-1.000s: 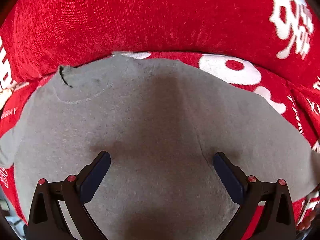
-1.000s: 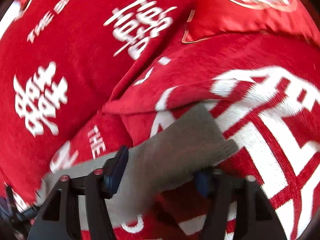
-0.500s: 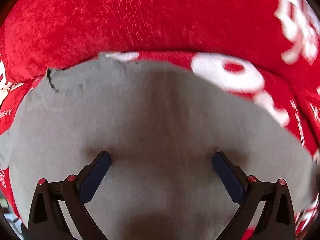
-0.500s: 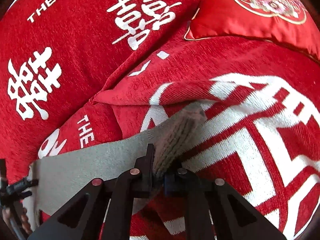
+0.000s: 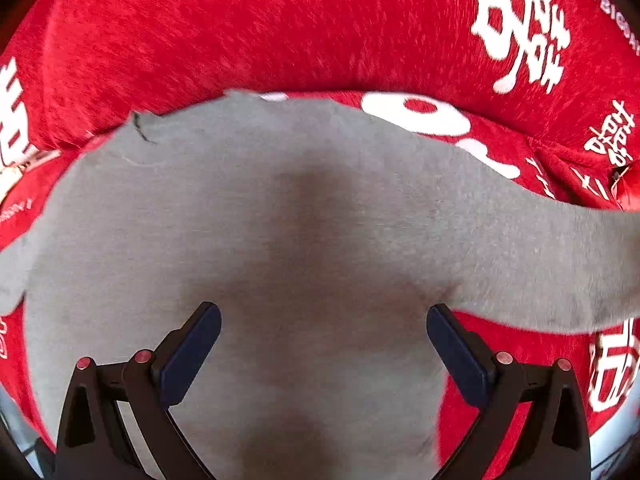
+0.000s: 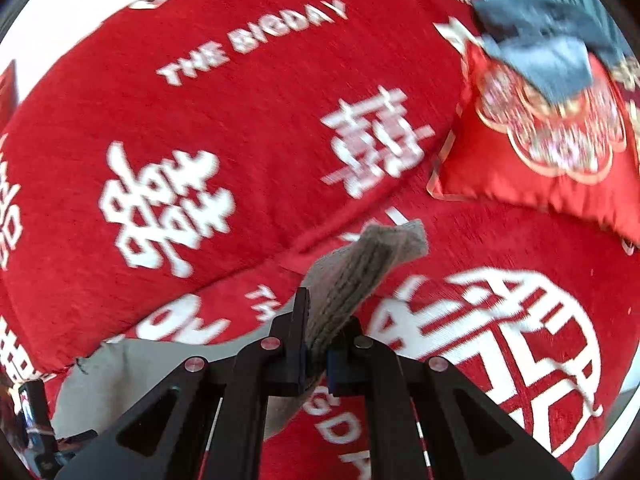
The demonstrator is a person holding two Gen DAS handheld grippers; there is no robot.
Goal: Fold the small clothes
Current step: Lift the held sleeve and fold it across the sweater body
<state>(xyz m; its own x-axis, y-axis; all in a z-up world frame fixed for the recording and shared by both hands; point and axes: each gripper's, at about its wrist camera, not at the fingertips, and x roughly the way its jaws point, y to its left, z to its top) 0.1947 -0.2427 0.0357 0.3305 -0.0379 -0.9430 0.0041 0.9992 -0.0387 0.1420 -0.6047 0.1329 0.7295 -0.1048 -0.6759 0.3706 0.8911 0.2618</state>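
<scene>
Right gripper (image 6: 316, 354) has just clamped ribbed cuff (image 6: 372, 264) of grey garment (image 5: 280, 240), lifting sleeve rightward off red sofa cover (image 5: 240, 32). Left gripper (image 5: 320, 344) wide open, empty, probably just above garment body.

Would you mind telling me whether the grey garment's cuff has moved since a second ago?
Yes. The right claw has closed on the cuff and lifted it off the red blanket, toward the cushion.
</scene>
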